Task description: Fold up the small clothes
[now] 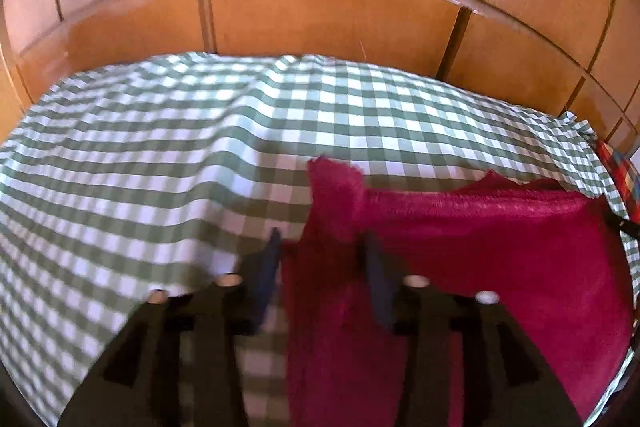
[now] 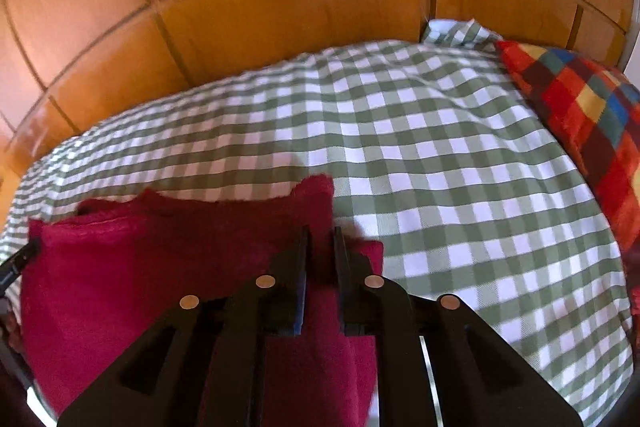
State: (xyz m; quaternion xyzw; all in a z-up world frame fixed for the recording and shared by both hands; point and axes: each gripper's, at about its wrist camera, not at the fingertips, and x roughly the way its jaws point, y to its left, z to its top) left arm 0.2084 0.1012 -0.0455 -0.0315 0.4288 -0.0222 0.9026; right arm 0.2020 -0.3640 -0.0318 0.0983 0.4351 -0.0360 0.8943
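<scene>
A dark red fuzzy garment (image 1: 500, 247) hangs stretched between my two grippers above the green-and-white checked bed cover (image 1: 160, 147). My left gripper (image 1: 322, 247) has one top corner of the garment between its fingers, with the cloth draped down between them. My right gripper (image 2: 321, 251) is shut on the other top corner of the same garment (image 2: 140, 259), which spreads to its left. The other gripper's tip shows at the left edge of the right wrist view (image 2: 16, 263) and at the right edge of the left wrist view (image 1: 624, 225).
The checked cover (image 2: 440, 167) spreads over the whole bed. A wooden panelled wardrobe (image 1: 320, 7) stands right behind it. A multicoloured checked pillow (image 2: 592, 115) lies at the right end of the bed.
</scene>
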